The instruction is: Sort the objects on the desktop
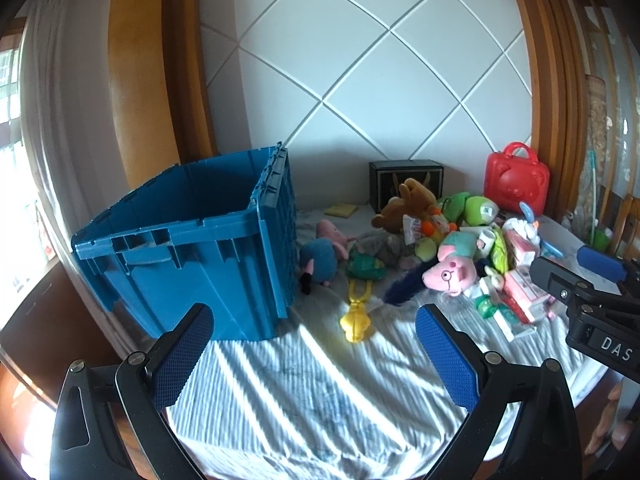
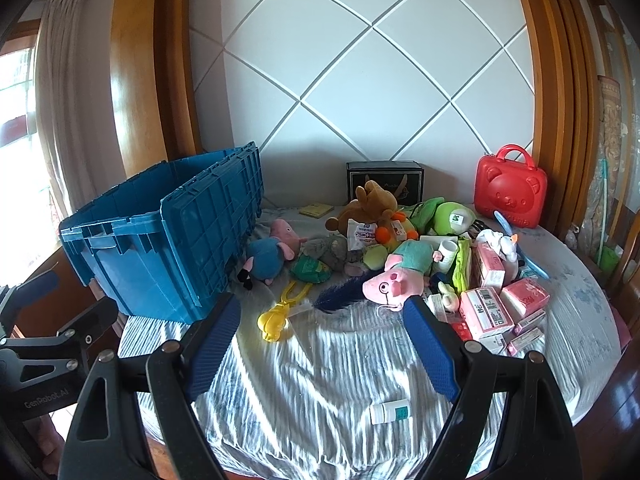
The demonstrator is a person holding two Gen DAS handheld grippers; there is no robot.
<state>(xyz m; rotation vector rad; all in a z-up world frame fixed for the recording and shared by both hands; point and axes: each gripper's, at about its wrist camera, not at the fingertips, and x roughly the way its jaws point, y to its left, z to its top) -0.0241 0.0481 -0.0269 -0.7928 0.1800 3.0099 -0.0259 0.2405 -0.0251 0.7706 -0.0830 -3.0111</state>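
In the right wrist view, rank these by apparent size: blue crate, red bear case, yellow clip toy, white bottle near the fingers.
1. Blue crate, largest by far.
2. Red bear case.
3. Yellow clip toy.
4. White bottle, smallest, though it lies nearest the camera, so its true size is probably smaller still.

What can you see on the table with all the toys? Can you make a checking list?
Surface: table under a wrinkled striped cloth.
Job's things: open blue crate on the left; toy pile to its right, with a pink pig plush, a brown bear plush and pink boxes.
Clutter: small white bottle lying alone at the near edge; yellow clip toy; red bear case and black box by the wall.
Grippers: left gripper and right gripper both open, holding nothing.
Cables: nothing seen.
Surroundings: white tiled wall panel, wooden frame, curtain at left.
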